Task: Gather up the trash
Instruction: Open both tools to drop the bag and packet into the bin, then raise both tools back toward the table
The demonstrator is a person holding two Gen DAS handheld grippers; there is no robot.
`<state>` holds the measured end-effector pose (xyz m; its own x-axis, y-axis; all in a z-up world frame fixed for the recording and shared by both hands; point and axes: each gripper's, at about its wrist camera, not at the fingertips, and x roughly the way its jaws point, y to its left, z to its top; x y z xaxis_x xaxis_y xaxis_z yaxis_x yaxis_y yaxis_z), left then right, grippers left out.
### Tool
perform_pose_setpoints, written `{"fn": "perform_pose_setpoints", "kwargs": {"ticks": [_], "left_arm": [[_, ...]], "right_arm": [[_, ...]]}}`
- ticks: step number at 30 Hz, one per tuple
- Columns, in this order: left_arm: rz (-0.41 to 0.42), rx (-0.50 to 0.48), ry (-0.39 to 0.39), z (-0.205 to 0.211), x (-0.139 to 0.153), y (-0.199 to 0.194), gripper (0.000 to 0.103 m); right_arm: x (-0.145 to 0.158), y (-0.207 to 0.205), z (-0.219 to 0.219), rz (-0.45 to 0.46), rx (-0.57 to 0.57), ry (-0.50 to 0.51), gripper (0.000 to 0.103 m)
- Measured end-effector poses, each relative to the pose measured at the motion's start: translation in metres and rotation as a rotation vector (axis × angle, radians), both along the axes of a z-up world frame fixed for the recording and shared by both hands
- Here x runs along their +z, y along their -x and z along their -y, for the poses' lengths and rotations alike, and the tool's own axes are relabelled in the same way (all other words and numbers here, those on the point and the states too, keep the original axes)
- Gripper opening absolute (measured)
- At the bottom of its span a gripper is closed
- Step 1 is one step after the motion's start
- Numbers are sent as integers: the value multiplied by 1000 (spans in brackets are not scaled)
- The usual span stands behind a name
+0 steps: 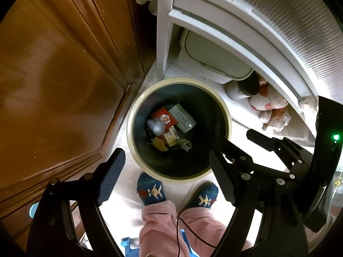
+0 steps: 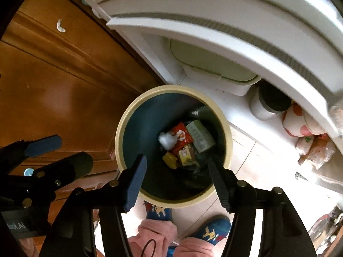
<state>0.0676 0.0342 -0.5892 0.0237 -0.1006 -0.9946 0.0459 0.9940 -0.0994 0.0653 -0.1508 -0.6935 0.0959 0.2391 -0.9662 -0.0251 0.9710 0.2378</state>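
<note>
Both grippers hang over the bin [image 1: 179, 128], looking straight down into it.

Left gripper [image 1: 167, 171]: jaws wide, nothing between them. Right gripper [image 2: 178, 180]: jaws wide too, empty; its fingertips frame the bin's near rim.

Bin: round, cream rim, dark blue inside, standing on pale floor tiles [image 2: 242, 150]. It sits just beside a brown wooden cabinet [image 1: 53, 75] on one side and under the edge of a white shelf unit [image 2: 214, 21] on the other.

Trash lies at the bottom of the bin: a red wrapper [image 2: 181, 138], a white crumpled wad [image 2: 166, 140] touching it, a pale green box [image 2: 199, 137] beside the wrapper, a yellow packet [image 2: 170, 159], and a small printed carton [image 2: 185, 155] between them.

Behind the bin, a green-lidded container [image 2: 210, 62] sits under the shelf; a white jar [image 2: 265, 105] and plastic bags [image 2: 315, 150] lie near it.

Person's feet in blue patterned socks [image 1: 151, 190] stand just beside the bin's near rim, pink trousers [image 1: 158, 227] above.
</note>
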Motion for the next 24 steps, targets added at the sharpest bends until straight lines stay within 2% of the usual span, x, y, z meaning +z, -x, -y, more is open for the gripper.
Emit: {"fn": "perform_pose_setpoints", "kwargs": {"ticks": [5,11,17,24], "left_arm": [[1,-9,-3,3,24,4,78],[14,-41,8,10,81,14,78],[41,-63,29,22,156,24,78],[111,-84,46,28,256,34,78]], "right_arm": [[41,8,9,5,-24,10,61],[107,25,17,-1,-49,8,61],[183,41,23,26,-59,-2,61],[295,62,28,111,-36,-17,61]]}}
